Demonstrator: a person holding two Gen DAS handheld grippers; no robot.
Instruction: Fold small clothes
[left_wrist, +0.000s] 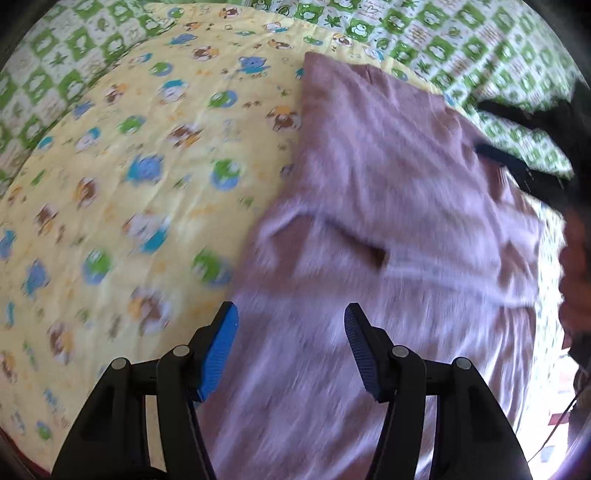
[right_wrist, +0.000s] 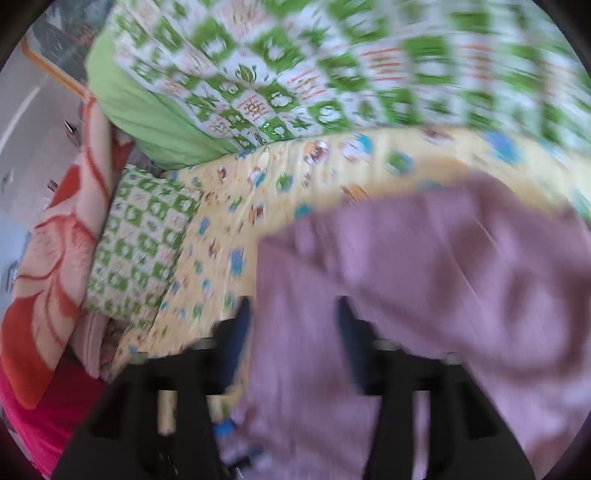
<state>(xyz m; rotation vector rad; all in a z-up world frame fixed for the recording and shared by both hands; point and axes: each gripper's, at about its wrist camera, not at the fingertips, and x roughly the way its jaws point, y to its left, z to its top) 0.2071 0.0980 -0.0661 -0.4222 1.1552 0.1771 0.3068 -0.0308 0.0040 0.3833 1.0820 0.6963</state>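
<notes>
— So where is the garment?

— The mauve ribbed-knit piece of clothing (left_wrist: 388, 206) lies spread on the yellow quilted bed cover printed with cartoon animals (left_wrist: 122, 177), partly folded, with a flap doubled over its middle.

— And the grippers?

— The left gripper (left_wrist: 291, 354) hangs over the near end of the cloth, its blue-padded fingers (left_wrist: 218, 354) apart with nothing between them. The right gripper (right_wrist: 293, 343) is blurred, yet its fingers also stand apart — the cloth shows below the gap, not pinched.

— Anything around?

— A green-and-white checked frog-print blanket (right_wrist: 295, 74) behind the cover, and a matching pillow (right_wrist: 140, 243) to the left in the right wrist view.
</notes>
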